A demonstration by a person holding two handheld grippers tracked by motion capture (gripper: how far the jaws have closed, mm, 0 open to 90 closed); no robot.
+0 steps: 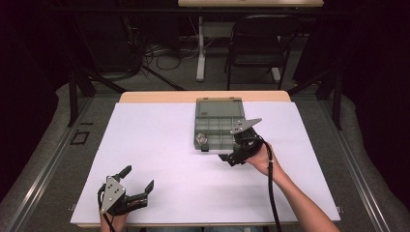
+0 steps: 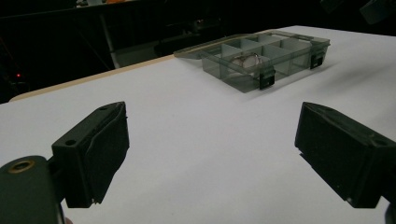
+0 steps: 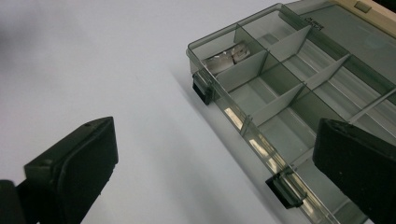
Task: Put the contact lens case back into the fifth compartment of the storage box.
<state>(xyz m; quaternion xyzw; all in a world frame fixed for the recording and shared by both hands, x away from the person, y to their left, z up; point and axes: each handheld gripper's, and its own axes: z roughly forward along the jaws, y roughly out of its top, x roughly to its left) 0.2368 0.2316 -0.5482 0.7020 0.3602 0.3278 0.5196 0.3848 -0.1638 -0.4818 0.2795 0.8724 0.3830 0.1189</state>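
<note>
Right hand-held gripper (image 1: 231, 153) wide open, empty, at front edge of open organizer box (image 1: 220, 126) mid tabletop (image 1: 159, 145). Left hand-held gripper (image 1: 138, 178) open, empty, idle near front. Likely approach step; next: close lid w/ right.

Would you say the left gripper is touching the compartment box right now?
Apart. The high view shows the left gripper near the table's front edge, with bare white surface between it and the compartment box.

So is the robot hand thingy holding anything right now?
No. The right gripper is open beside the compartment box, and the left gripper is open above bare table.
</note>
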